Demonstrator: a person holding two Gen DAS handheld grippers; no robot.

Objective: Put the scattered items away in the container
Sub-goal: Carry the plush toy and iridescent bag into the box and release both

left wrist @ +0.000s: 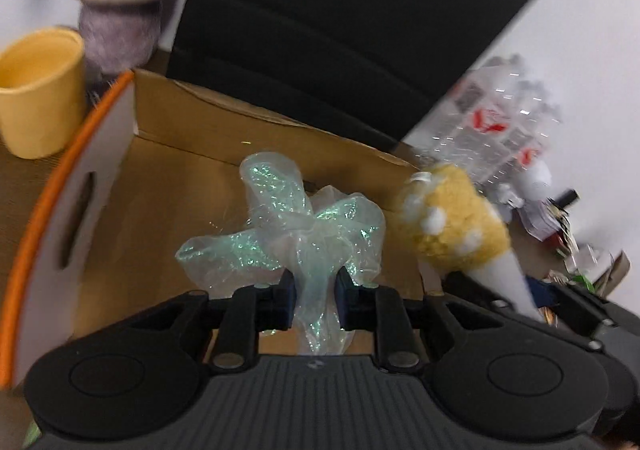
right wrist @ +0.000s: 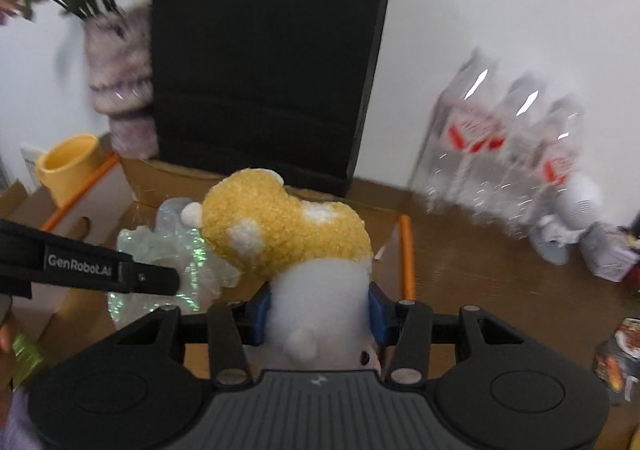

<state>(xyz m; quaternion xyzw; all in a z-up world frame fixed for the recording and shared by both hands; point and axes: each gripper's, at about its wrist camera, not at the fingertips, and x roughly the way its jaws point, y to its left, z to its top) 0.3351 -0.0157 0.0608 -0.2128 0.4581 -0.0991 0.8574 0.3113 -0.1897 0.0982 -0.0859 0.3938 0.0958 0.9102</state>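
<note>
The left gripper (left wrist: 316, 300) pinches a crinkly, iridescent organza bow (left wrist: 296, 226) by its tail, above the open cardboard box (left wrist: 180, 186). The right gripper (right wrist: 320, 310) clamps the white fleece end of a nubbly yellow plush toy (right wrist: 280, 226), also over the box and just right of the bow. The box has plain brown walls, a white flap and orange edging. Behind it stand a smooth yellow cup (left wrist: 38, 90), a fuzzy lilac vase (right wrist: 120, 90) and a matte black panel (right wrist: 264, 50). Shiny wrapped packets (right wrist: 508, 138) right of the box are blurred; their print is unreadable.
</note>
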